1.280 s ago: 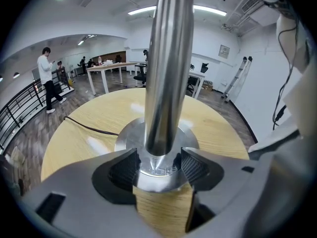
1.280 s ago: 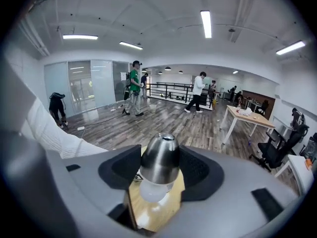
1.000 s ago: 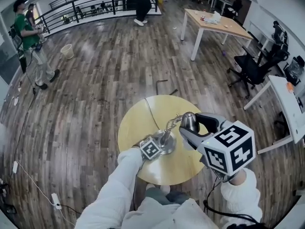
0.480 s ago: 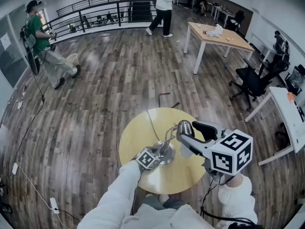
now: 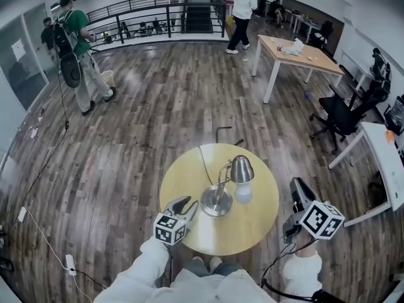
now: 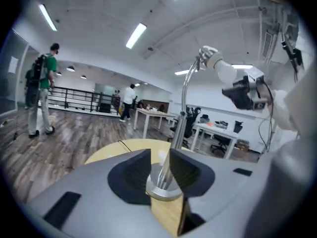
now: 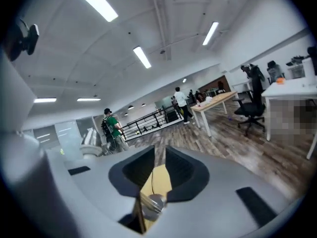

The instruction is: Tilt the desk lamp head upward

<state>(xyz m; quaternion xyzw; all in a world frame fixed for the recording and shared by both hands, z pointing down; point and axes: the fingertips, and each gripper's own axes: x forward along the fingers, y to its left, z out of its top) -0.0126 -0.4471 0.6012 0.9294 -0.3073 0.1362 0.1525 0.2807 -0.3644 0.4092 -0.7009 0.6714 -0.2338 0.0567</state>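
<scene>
Bare counter (image 5: 252,235) nearer than lamp base (image 5: 216,206) and out toward right rim: free passage. Lamp head (image 5: 242,168) with bulb (image 5: 243,195) overhangs just right of base, blocks low sweep there. Cord (image 5: 203,161) crosses counter from base to far edge

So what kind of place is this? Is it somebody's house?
Not a house. It looks like a big open office: there's a long desk, a black office chair, and a railing at the far end of a wide wooden floor.

Silver desk lamp (image 5: 228,183) on round yellow table (image 5: 252,227)
</scene>
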